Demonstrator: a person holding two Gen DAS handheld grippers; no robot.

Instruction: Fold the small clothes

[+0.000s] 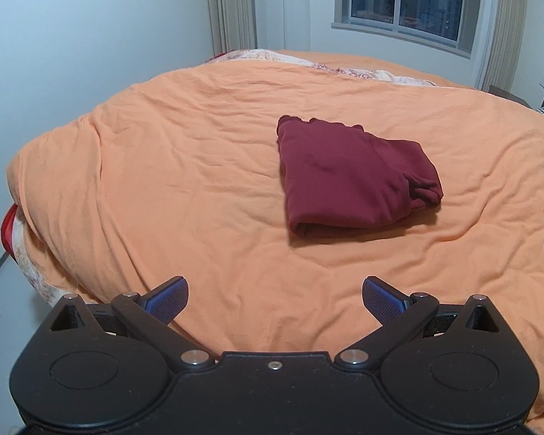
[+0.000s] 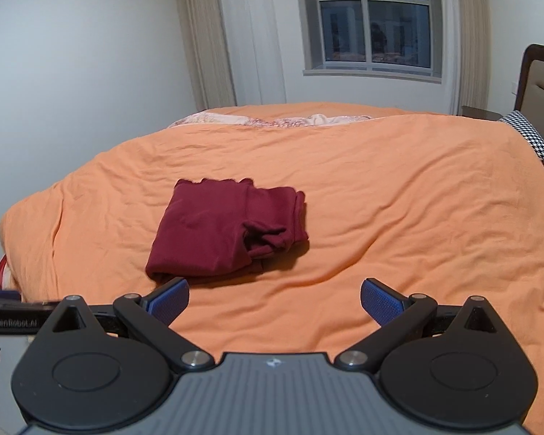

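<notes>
An orange duvet (image 1: 199, 166) covers the whole bed, rumpled, with a patterned strip of bedding showing along its far edge under the window (image 2: 373, 25) and a houndstooth pillow (image 2: 529, 141) at the far right corner by the headboard. On the duvet, about midway across and well in from every edge, lies the dark red garment (image 1: 348, 174), already folded into a thick, roughly square bundle and lying free of both tools. Its slightly longer axis seems to run from the near edge toward the far edge, the rounded fold facing the near edge and a bunched cuff or hem poking out on its right side. The left gripper (image 1: 275, 299) hangs spread wide and empty, the bundle ahead and a little right of it. The right gripper (image 2: 275, 299), equally spread and empty, sits nearer, the bundle just ahead and left.
</notes>
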